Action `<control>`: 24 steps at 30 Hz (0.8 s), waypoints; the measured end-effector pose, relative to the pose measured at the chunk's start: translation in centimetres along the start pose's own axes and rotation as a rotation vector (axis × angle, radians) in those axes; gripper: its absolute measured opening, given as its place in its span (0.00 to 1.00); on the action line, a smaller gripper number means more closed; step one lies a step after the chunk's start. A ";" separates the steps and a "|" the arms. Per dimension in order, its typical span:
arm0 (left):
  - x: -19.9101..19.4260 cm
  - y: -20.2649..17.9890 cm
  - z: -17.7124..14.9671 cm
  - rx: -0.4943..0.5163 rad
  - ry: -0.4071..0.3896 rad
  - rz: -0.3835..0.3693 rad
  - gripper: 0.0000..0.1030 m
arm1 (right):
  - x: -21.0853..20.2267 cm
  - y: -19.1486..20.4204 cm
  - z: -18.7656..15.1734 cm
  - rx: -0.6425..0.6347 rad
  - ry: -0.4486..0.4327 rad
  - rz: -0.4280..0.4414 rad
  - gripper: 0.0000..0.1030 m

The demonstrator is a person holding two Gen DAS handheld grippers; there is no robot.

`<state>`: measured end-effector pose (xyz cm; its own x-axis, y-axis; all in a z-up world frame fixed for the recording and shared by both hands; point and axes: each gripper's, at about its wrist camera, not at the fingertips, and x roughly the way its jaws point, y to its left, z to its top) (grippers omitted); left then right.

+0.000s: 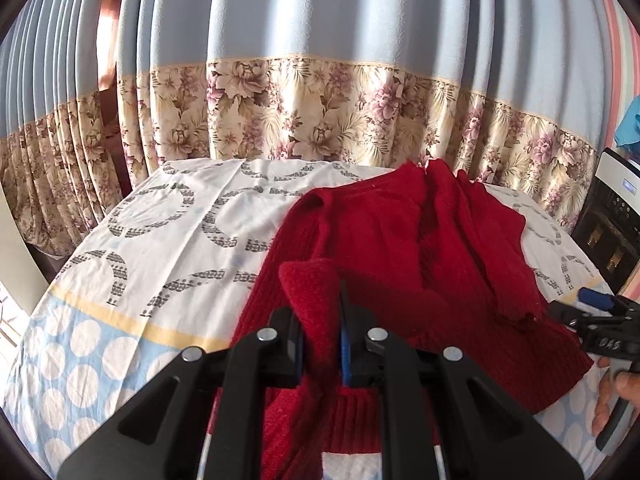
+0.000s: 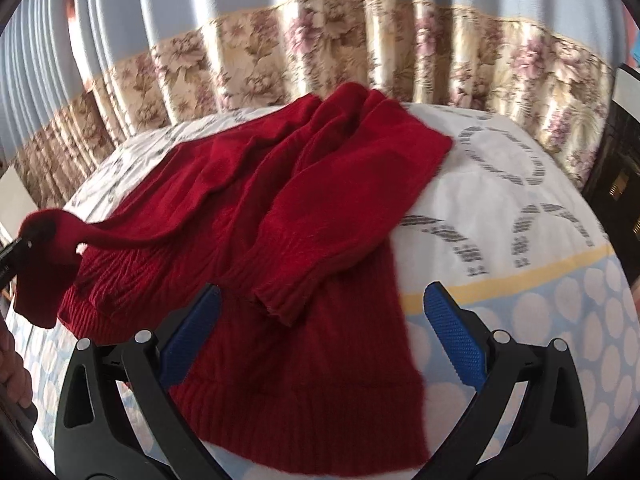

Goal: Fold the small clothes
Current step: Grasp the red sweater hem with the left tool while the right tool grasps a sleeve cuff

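The left gripper (image 1: pixel 320 344) is clamped on a lifted sleeve (image 1: pixel 312 296) of the red sweater (image 2: pixel 304 208), which lies spread across the patterned sheet (image 1: pixel 168 216) on the table before a flowered curtain (image 1: pixel 304 108), while the right gripper (image 2: pixel 320 320) hovers above the sweater's hem with its jaws wide apart.

A sweater (image 2: pixel 304 216) is spread on the cloth-covered table (image 2: pixel 520 200), filling the centre and left of the right wrist frame. Curtains (image 2: pixel 360 40) are hung behind the table. An appliance (image 1: pixel 608 232) is seen at the right edge of the left wrist frame.
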<state>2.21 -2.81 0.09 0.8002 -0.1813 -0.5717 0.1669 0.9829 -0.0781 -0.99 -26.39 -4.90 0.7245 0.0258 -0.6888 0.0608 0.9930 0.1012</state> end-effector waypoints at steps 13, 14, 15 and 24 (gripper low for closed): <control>1.7 1.0 -0.6 -0.015 0.030 -0.006 0.12 | 4.0 0.7 -0.1 -0.010 0.072 0.026 0.48; 1.8 1.1 -0.5 -0.018 0.030 -0.007 0.12 | 3.6 0.6 -0.1 -0.006 0.059 0.018 0.41; 1.8 1.2 -0.4 -0.021 0.029 -0.007 0.12 | 3.1 0.4 0.0 0.002 0.040 0.018 0.35; 1.4 2.7 1.8 -0.044 -0.013 0.024 0.12 | 0.1 -2.9 2.0 0.023 -0.082 -0.013 0.08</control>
<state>4.86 -0.47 0.57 0.8110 -0.1579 -0.5633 0.1221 0.9874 -0.1010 0.27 -29.45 -3.83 0.7771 0.0028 -0.6294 0.0853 0.9903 0.1097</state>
